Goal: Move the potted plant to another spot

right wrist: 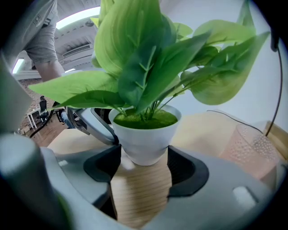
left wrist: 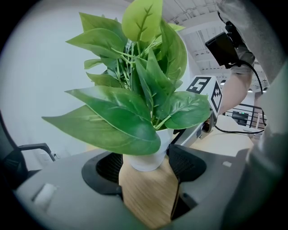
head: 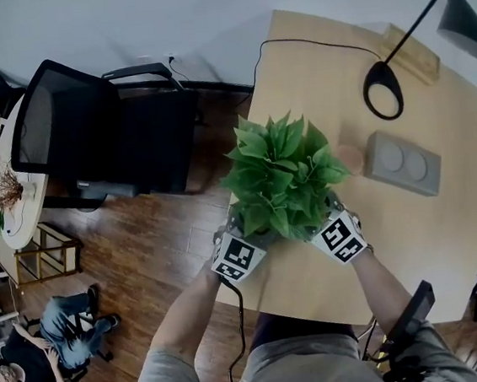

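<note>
The potted plant (head: 284, 177) has broad green leaves and a small white pot (right wrist: 144, 141). It is at the near left part of the light wooden table (head: 412, 227). My left gripper (head: 245, 234) and right gripper (head: 330, 219) reach in under the leaves from either side. In the left gripper view the pot (left wrist: 145, 158) sits between the dark pads (left wrist: 185, 162) of my left gripper (left wrist: 146, 165), which press its sides. In the right gripper view my right gripper (right wrist: 145, 165) likewise clasps the pot's lower part. The pot's base is just at the tabletop; I cannot tell if it rests there.
On the table behind the plant are a pink dimpled cup (right wrist: 252, 148), a grey block with two round dimples (head: 402, 163) and a black desk lamp (head: 383, 88) with its cable. A black office chair (head: 88, 134) stands left of the table. A person sits on the floor (head: 51, 341).
</note>
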